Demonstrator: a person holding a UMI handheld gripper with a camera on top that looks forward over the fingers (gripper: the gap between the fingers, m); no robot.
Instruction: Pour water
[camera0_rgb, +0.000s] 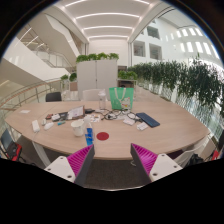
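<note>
The claw (112, 160) was held level and well back from the surface (165, 125), looking forward across it into a tall, bright hall. Its two fingers stood wide apart with nothing between them, the pink pads (80, 160) facing each other across an empty gap; the claw was released. No hand showed in the view.

Beyond the fingers, near the front edge of the oval wooden surface, a small blue bottle (89, 136) stood upright, its long axis vertical. Just beside it to the left stood a white cup (78, 128), also upright, mouth up. The two were close together; whether they touched could not be told.

Farther back on the surface lay a clutter of small items and cables, a dark flat tablet-like object (148, 120) to the right, and a green bag (122, 97) standing at the far side. Behind that were white cabinets (97, 73) topped with plants, and a row of green plants (180, 80) ran along the right.
</note>
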